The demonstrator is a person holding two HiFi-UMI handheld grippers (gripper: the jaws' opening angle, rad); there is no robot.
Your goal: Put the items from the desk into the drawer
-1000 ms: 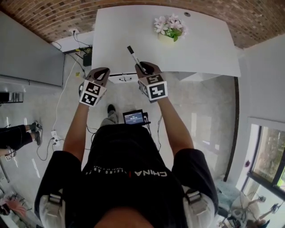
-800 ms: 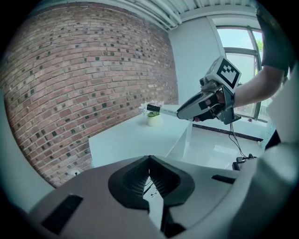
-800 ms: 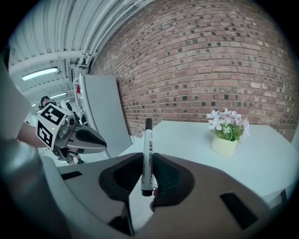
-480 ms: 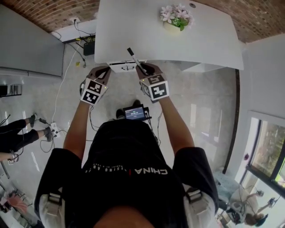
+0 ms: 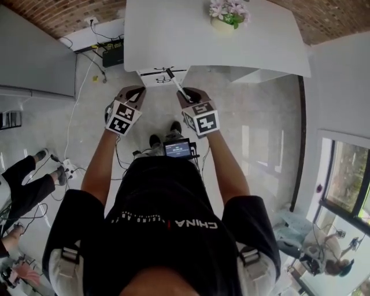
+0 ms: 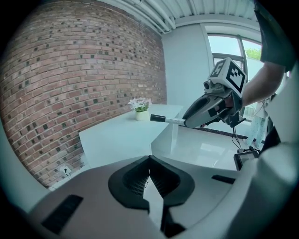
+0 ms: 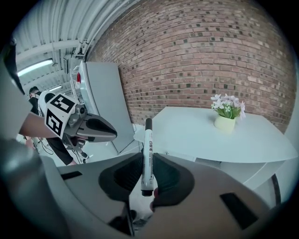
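My right gripper (image 5: 186, 94) is shut on a white marker with a black cap (image 5: 175, 82). The marker (image 7: 148, 154) sticks out forward between the jaws, its cap towards the white desk (image 5: 173, 34). In the head view its tip hangs over the white drawer front (image 5: 163, 76) under the desk's near edge. The left gripper (image 5: 134, 95) is beside it to the left, apart from desk and drawer, jaws closed together on nothing (image 6: 149, 161). The left gripper view shows the right gripper (image 6: 205, 109) and marker (image 6: 167, 120) from the side.
A small pot of pale flowers (image 5: 229, 11) stands at the desk's far side. A grey cabinet (image 5: 34, 58) is to the left, with cables and a power strip (image 5: 111, 55) on the floor by the brick wall. A second person's legs (image 5: 26, 185) are at the left.
Both grippers have drawn back from the desk and sunk lower. The marker's tip, which was over the desk top, is now over the drawer front. The grip on the marker is unchanged.
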